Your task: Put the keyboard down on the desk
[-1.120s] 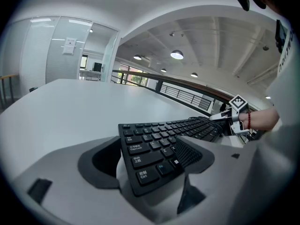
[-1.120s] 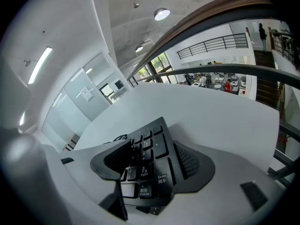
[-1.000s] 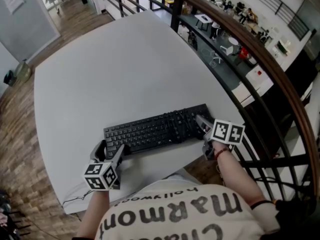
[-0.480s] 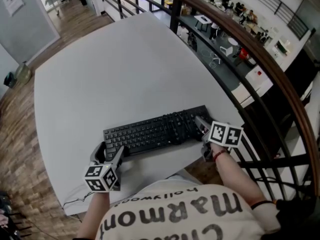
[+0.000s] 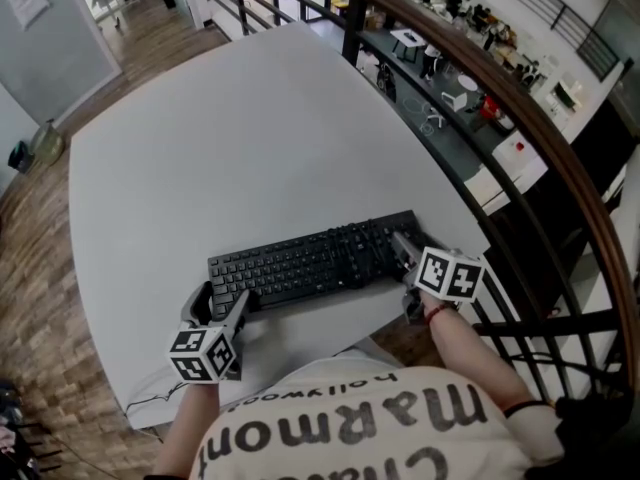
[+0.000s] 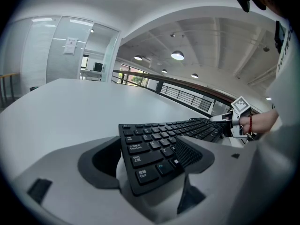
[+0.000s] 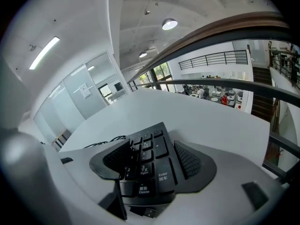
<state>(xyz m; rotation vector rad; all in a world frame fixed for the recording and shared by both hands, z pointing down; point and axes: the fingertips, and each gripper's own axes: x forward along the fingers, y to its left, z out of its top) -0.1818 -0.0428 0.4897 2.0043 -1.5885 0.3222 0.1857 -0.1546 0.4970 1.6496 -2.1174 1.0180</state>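
Black keyboard (image 5: 310, 260) lies flat on the desk (image 5: 250, 138) by its near edge, left end between the parted jaws of the left gripper (image 5: 220, 306), number-pad end between the wide, just-opened jaws of the right gripper (image 5: 404, 268), neither clamping.

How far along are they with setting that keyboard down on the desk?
Nearly done. Done: the keyboard lies flat on the desk. In hand: the right tongs have just been opening around its number-pad end; the left tongs straddle the other end, grip unclear. Left: drawing both away.
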